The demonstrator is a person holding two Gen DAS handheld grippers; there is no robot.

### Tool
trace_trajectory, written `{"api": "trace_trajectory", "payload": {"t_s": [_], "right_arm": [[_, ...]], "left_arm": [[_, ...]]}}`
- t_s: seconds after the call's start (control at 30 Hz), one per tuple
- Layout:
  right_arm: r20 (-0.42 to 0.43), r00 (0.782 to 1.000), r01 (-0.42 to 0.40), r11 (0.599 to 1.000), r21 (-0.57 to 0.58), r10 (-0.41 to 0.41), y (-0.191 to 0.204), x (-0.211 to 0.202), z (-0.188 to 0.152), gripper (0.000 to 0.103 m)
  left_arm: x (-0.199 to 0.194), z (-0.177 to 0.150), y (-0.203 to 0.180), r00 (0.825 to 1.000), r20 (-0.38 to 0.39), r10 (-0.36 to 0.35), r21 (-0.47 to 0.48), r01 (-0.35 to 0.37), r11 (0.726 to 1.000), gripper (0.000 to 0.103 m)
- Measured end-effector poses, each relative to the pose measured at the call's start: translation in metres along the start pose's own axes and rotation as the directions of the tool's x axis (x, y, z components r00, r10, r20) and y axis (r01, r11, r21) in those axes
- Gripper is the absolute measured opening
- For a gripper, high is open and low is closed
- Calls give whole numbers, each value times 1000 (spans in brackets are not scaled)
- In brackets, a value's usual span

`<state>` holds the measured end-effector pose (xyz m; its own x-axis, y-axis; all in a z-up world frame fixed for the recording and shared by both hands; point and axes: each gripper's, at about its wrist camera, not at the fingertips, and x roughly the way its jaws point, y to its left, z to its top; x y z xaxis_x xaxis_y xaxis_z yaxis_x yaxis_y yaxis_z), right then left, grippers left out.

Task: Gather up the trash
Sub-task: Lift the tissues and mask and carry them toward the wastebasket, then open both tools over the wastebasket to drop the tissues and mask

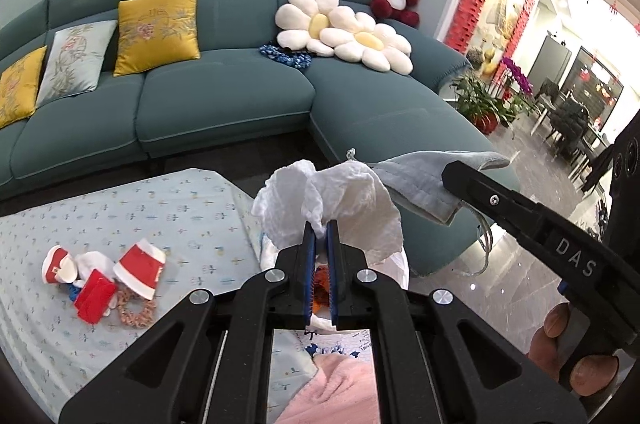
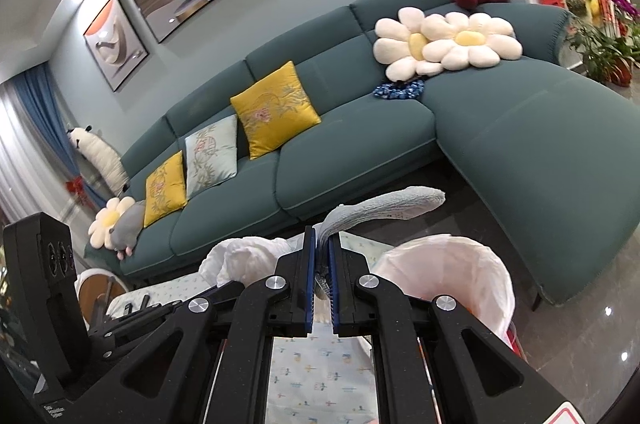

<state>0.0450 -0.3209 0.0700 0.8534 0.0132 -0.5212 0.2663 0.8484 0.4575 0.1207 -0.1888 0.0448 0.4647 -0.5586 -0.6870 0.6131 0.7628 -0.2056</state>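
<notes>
My left gripper (image 1: 321, 230) is shut on a crumpled white tissue (image 1: 344, 199) and holds it up above the table edge. My right gripper (image 2: 322, 244) is shut on a grey face mask (image 2: 384, 205), which sticks up and to the right; in the left wrist view the mask (image 1: 424, 179) hangs from the right gripper's tip beside the tissue. A bin lined with a white bag (image 2: 452, 272) stands just right of my right gripper. The tissue also shows in the right wrist view (image 2: 244, 260) at the left.
A table with a light patterned cloth (image 1: 120, 224) holds red-and-white wrappers and a paper cup (image 1: 140, 268). A teal sofa (image 1: 224, 103) with cushions lies beyond. A pink cloth (image 1: 332, 388) lies below my left gripper. Potted plants (image 1: 484, 99) stand on the glossy floor at right.
</notes>
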Motion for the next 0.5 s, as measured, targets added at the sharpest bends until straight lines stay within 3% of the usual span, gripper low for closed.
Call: {"api": "trace_trajectory", "payload": {"t_s": [0.5], "right_arm": [[-33, 999, 35, 997, 68, -33, -46, 16, -6, 6]], "left_arm": [[39, 2, -28, 998, -56, -17, 35, 19, 999, 5]]}}
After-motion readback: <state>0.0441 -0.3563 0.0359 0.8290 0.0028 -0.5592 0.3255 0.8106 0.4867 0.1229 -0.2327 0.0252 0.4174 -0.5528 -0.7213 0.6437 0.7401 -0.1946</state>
